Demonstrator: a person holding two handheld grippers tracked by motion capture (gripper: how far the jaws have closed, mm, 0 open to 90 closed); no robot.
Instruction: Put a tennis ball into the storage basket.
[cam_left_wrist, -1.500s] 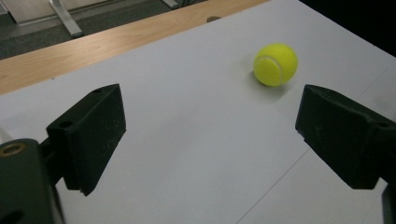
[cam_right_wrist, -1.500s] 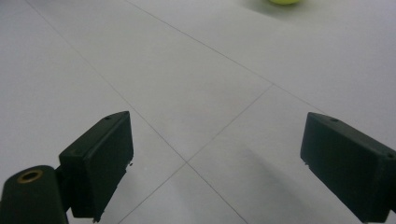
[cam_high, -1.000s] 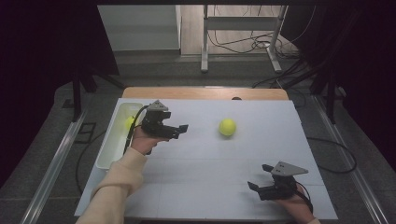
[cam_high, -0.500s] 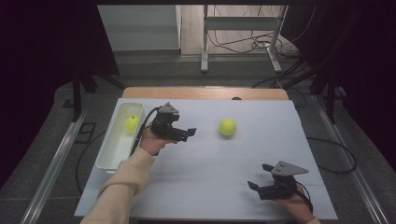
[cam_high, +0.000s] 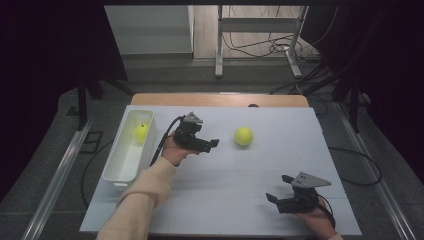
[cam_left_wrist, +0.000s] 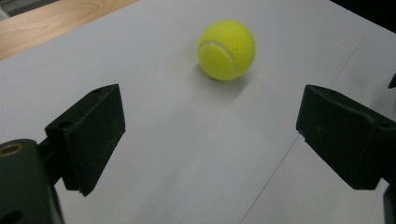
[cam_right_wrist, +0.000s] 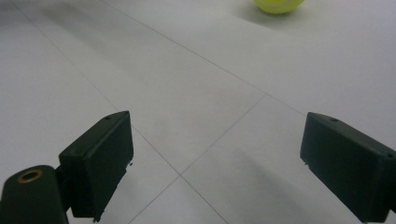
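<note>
**Left gripper spread wide, facing the loose tennis ball**

The left gripper (cam_high: 212, 144) hangs over the middle of the white table (cam_high: 260, 200), its jaws spread wide with nothing between them. Just beyond it, nearer the far edge than the near one, a yellow tennis ball (cam_high: 243, 135) rests on the bare surface; the left gripper view shows that ball (cam_left_wrist: 227, 49) ahead of the jaws and apart from them, closer to the strip of wood along the far edge. A second tennis ball (cam_high: 140, 132) lies in the far end of a white bin (cam_high: 116, 173) that stands along the left edge. The right gripper (cam_high: 280, 189) sits low near the near right corner, its jaws likewise wide apart and empty over plain table, well apart from the loose ball.
</note>
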